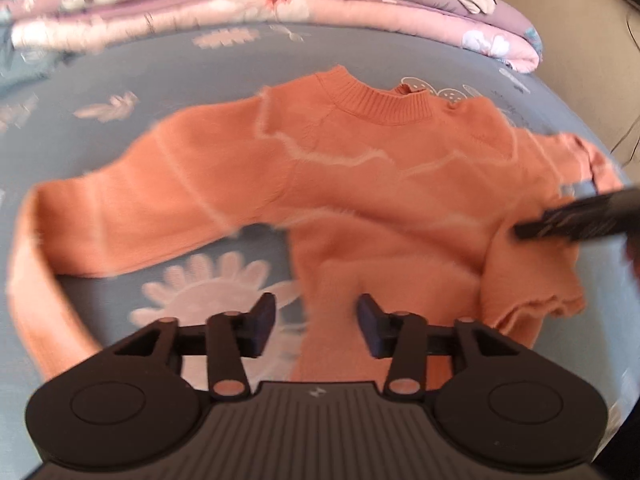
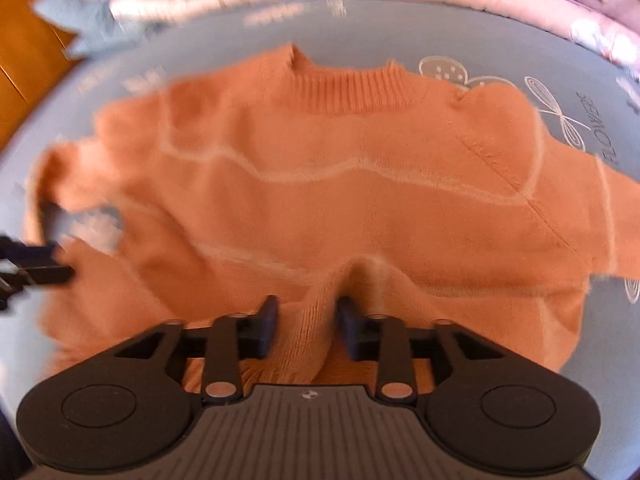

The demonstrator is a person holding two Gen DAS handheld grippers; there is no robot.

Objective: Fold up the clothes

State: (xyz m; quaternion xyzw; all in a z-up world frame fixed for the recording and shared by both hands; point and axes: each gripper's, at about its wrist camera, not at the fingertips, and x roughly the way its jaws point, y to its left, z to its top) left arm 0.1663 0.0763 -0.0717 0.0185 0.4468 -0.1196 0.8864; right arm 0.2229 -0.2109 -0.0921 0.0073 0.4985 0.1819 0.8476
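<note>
Right wrist view: both grippers (image 2: pixel 307 328) (image 1: pixel 317 328) agape, empty, above orange sweater (image 2: pixel 320 184).

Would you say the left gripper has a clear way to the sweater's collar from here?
Probably yes: the left gripper is open and empty, and only flat sweater lies between it and the collar.

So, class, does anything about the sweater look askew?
Yes. The orange sweater lies unevenly on the blue sheet: one sleeve curls around in a loop, and fabric bunches up by the right gripper.

Orange sweater (image 1: pixel 360 168) (pale wavy lines) on blue flowered sheet (image 1: pixel 160 64).
</note>
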